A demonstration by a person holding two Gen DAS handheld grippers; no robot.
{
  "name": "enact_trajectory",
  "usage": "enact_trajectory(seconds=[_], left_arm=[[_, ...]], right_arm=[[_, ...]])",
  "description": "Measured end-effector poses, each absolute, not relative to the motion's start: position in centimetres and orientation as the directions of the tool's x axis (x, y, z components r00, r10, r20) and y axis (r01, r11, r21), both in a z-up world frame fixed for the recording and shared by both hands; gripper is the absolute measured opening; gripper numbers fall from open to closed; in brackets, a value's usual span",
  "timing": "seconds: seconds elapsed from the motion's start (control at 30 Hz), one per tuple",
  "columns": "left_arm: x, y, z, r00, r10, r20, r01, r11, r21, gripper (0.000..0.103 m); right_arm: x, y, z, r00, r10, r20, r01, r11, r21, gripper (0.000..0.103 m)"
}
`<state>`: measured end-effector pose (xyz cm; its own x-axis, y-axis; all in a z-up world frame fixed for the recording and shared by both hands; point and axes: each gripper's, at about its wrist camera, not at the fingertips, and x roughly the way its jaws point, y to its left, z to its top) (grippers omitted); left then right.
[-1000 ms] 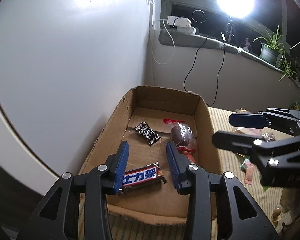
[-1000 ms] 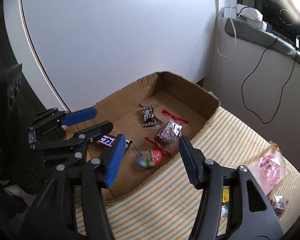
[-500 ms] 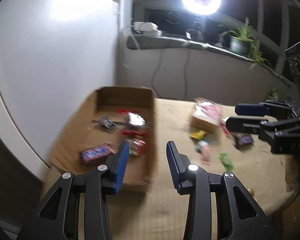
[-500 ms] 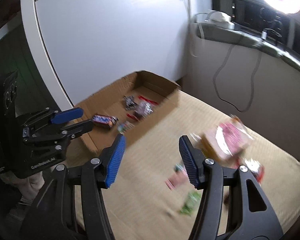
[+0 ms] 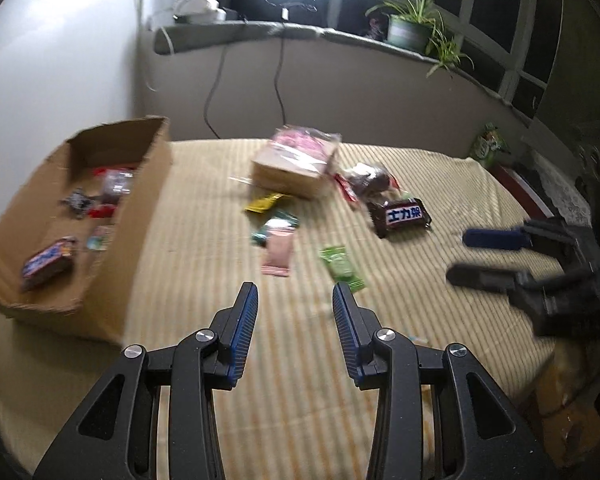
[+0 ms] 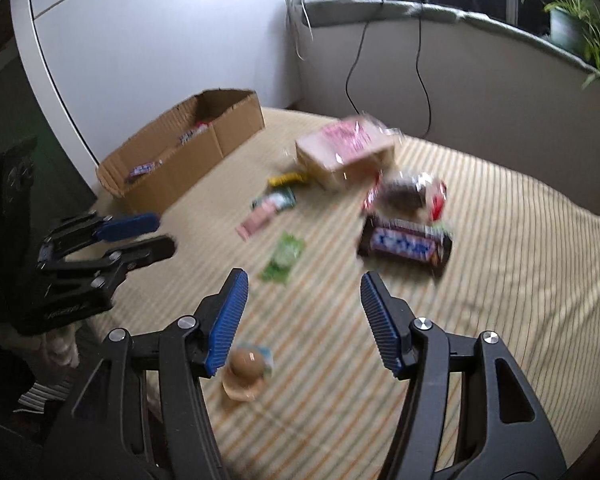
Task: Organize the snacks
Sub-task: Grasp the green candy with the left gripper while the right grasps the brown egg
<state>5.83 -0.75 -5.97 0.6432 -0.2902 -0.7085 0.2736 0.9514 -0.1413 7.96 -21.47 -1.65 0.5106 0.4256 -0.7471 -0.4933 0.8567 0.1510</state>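
Observation:
A cardboard box [image 5: 140, 208] at the left holds several snacks, among them a chocolate bar [image 5: 48, 266]. Loose snacks lie on the striped cloth: a pink-wrapped carton [image 5: 296, 160], a dark chocolate bar [image 5: 404, 216], a green packet [image 5: 342, 268] and a pink packet [image 5: 278, 254]. My left gripper [image 5: 293, 296] hovers open and empty just short of the green packet. My right gripper [image 6: 304, 284] is empty too, its jaws opening, with the green packet [image 6: 286, 256] and dark bar [image 6: 404, 244] ahead. A small brown cup snack [image 6: 246, 368] lies by its left finger.
A grey ledge [image 5: 340, 36] with a potted plant [image 5: 408, 32] and hanging cables runs behind the table. A white panel [image 6: 160, 60] stands behind the box [image 6: 204, 160]. The cloth's near edge [image 6: 112, 332] drops off at the lower left.
Both grippers have swung right, away from above the box and out over the cloth with the loose snacks. The box now sits far left. The right jaws stand slightly wider.

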Motion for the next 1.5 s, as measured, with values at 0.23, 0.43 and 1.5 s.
enact_trajectory(seconds=[0.23, 0.43, 1.5], left_arm=[[8.8, -3.5, -8.0, 0.578, -0.328, -0.747, 0.302, 0.937, -0.177, 0.037], [10.4, -5.0, -9.3, 0.532, -0.344, -0.774, 0.311, 0.929, -0.199, 0.034], [11.0, -4.9, -7.6, 0.581, -0.310, -0.752, 0.330, 0.935, -0.130, 0.019]], right_arm=[[5.0, -20.8, -4.1, 0.452, 0.458, -0.765, -0.540, 0.824, 0.174, 0.061], [3.4, -19.4, -5.7, 0.426, 0.461, -0.778, -0.575, 0.802, 0.161, 0.058], [4.3, -18.4, -5.0, 0.463, 0.394, -0.794, -0.575, 0.816, 0.069, 0.032]])
